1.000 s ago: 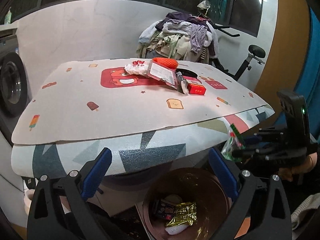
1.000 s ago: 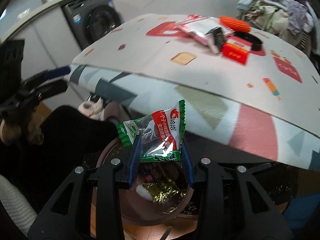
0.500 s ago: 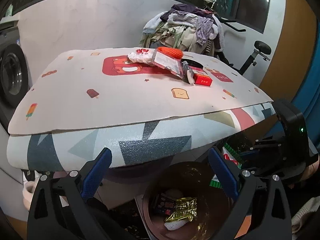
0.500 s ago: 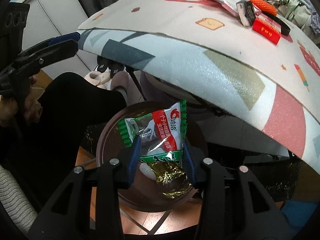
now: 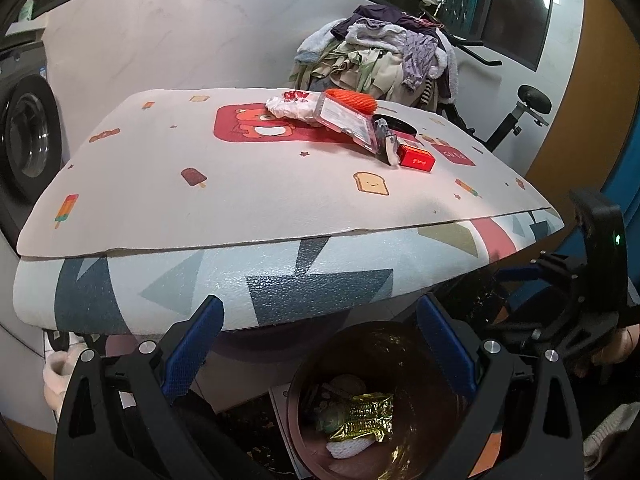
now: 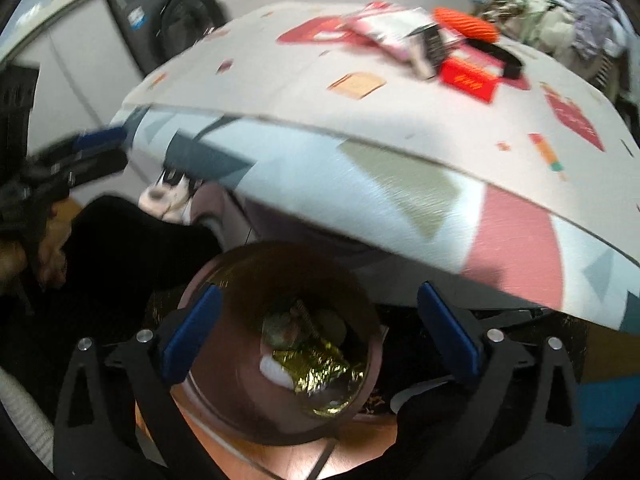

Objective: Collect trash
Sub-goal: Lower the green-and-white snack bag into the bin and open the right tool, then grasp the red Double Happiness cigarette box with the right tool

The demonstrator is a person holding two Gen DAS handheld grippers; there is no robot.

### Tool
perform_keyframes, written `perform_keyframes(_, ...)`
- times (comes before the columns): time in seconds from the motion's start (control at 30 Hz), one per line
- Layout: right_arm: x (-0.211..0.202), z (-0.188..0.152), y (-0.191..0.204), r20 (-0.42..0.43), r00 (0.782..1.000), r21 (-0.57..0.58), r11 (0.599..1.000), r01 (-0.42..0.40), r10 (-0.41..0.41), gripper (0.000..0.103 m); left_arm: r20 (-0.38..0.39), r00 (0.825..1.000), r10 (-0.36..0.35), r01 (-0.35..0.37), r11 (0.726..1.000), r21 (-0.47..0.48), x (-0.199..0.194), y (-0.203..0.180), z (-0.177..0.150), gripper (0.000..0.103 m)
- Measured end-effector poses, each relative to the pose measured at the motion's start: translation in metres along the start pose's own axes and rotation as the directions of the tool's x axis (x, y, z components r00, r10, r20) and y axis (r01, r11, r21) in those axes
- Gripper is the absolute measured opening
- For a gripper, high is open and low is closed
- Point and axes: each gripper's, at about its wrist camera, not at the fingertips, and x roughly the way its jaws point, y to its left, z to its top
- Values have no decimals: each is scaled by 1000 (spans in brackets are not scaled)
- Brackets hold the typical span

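A brown round bin [image 5: 404, 344] stands on the floor under the table's front edge, with a gold foil wrapper [image 5: 366, 416] and other trash inside; it also shows in the right wrist view [image 6: 224, 392]. My right gripper [image 6: 320, 340] is open and empty above the bin; the view is blurred. My left gripper [image 5: 320, 344] is open and empty beside the bin. On the table [image 5: 248, 200] lie a red box [image 5: 417, 158], a clear packet [image 5: 347, 120], a white wrapper [image 5: 290, 106] and an orange net [image 5: 352, 100].
A pile of clothes [image 5: 380, 60] sits on an exercise bike behind the table. A washing machine [image 5: 24, 140] stands at the left. A black ring [image 6: 504, 60] lies by the red box [image 6: 470, 78]. Slippers [image 6: 160, 200] lie on the floor under the table.
My right gripper has opened and the green and red snack packet has left it. The gripper has tilted up towards the table. The left gripper stays open and has barely moved.
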Motion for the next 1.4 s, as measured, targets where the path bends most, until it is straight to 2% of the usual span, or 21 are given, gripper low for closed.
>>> perform_keyframes(0.2, -6, 4, -19, 43, 999, 83, 996, 17, -21, 97, -8, 1000, 8, -8, 1000, -14, 2, 3, 0, 95)
perform_keyframes(0.6, -10, 4, -24, 74, 996, 119, 992, 49, -58, 97, -11, 1000, 15, -15, 1000, -12, 2, 3, 1, 95)
perform_keyframes(0.77, -14, 11, -33, 67, 991, 141, 984, 109, -119, 97, 29, 1000, -8, 8, 1000, -18, -4, 6, 13, 95)
perform_keyframes(0.87, -17, 20, -47, 56, 988, 183, 974, 134, -146, 97, 60, 998, 13, -15, 999, 42, -6, 2, 31, 95)
perform_keyframes(1.0, -17, 38, -70, 40, 986, 234, 961, 149, -162, 97, 83, 997, -9, 6, 999, 44, -5, 3, 56, 95)
perform_keyframes(1.07, -18, 48, -78, 57, 982, 221, 961, 164, -181, 97, 88, 996, -11, 7, 999, 46, -2, 4, 66, 95)
perform_keyframes(1.17, -18, 67, -94, 99, 983, 205, 969, 135, -157, 97, 103, 995, -1, -4, 999, 48, 4, 6, 81, 95)
perform_keyframes(1.23, -13, 83, -107, 115, 978, 222, 964, 144, -172, 97, 109, 994, 6, -11, 999, 46, 9, 9, 90, 95)
perform_keyframes(1.33, 1, 109, -121, 106, 969, 217, 956, 198, -224, 85, 114, 993, 8, -12, 999, 38, 18, 14, 102, 95)
perform_keyframes(1.4, 11, 125, -128, 105, 965, 228, 950, 213, -242, 81, 117, 993, -2, -2, 1000, 29, 22, 17, 109, 95)
